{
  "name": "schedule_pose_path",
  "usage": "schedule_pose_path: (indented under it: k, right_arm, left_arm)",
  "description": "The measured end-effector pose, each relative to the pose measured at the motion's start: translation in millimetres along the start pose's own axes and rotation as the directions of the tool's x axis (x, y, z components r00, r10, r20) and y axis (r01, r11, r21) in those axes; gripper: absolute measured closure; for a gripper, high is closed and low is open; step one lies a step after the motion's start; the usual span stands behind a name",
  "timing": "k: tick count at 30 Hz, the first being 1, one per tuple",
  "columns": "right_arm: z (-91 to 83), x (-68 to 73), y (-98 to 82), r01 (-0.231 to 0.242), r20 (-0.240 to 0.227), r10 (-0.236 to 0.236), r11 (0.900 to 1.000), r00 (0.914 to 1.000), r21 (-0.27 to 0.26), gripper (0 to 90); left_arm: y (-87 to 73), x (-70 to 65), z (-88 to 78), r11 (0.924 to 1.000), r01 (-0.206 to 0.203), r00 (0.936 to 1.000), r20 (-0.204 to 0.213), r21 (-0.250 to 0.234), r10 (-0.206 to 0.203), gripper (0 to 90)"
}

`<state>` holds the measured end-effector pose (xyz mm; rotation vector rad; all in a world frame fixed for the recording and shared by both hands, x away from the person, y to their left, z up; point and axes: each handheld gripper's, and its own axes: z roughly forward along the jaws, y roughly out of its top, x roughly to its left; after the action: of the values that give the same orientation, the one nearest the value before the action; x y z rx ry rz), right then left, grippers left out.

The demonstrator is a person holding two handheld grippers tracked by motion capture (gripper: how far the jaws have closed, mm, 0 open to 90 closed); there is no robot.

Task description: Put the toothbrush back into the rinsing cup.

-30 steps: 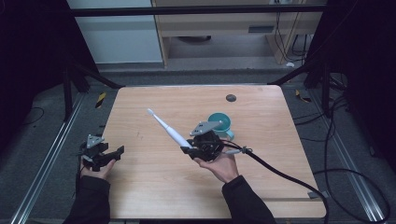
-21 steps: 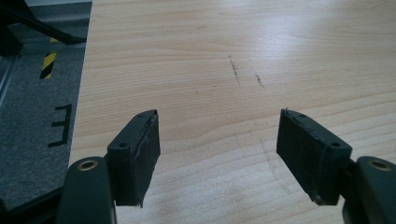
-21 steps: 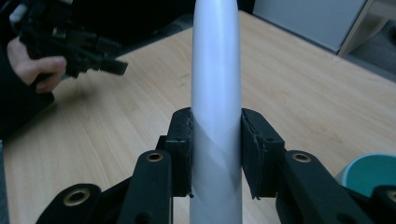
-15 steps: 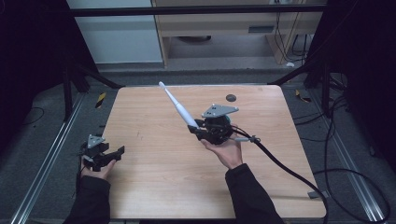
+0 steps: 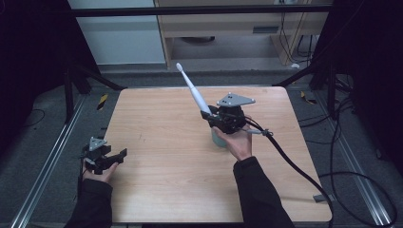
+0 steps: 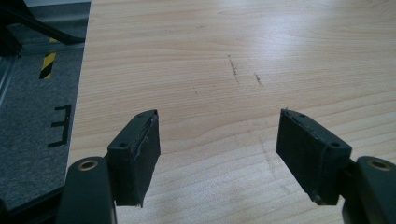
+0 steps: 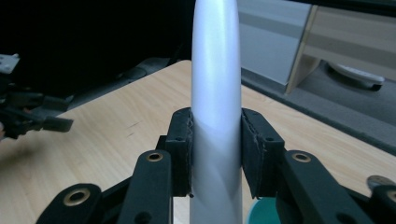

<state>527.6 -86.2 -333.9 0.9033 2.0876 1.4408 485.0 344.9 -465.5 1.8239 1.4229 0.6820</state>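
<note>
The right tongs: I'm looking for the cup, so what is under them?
Under the right tongs, shut on a white toothbrush, a teal cup stands on the table. Only its left side and rim edge show; the hand covers the rest.

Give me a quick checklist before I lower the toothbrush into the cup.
1. Grip: the right claw is shut on the toothbrush, pads on both sides of the handle: ok.
2. Toothbrush attitude: tilted, head up and toward the far left, not yet vertical: not ok.
3. Cup position: it sits on the table just under the right hand, mostly hidden; a teal rim shows below the claw: ok.
4. Cup empty: cannot tell.
5. Left claw: open, holding nothing, at the table's left edge, away from the cup: ok.
</note>
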Motion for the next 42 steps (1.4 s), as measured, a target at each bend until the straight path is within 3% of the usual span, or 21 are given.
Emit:
schedule_pose_path:
  k: [20, 26, 42]
  right_arm:
    - [-4.4, -40.4, -11.8, -0.038, 0.095, 0.043, 0.998, 0.9945, -0.051, 66.3]
    - [-0.2, -50.5, -26.6, -0.063, 0.129, 0.072, 0.996, 0.9891, -0.069, 66.3]
    - [20.9, -63.9, -59.1, -0.117, 0.148, 0.127, 0.99, 0.9808, -0.075, 66.3]
  left_arm:
    - [0.4, -1.3, -0.6, 1.0, -0.002, 1.0, 0.006, -0.005, 0.002, 29.7]
    - [0.3, -1.3, -0.6, 1.0, -0.003, 1.0, 0.006, -0.006, 0.003, 29.7]
    - [0.1, -1.2, -0.2, 1.0, -0.005, 1.0, 0.004, -0.004, 0.005, 29.7]
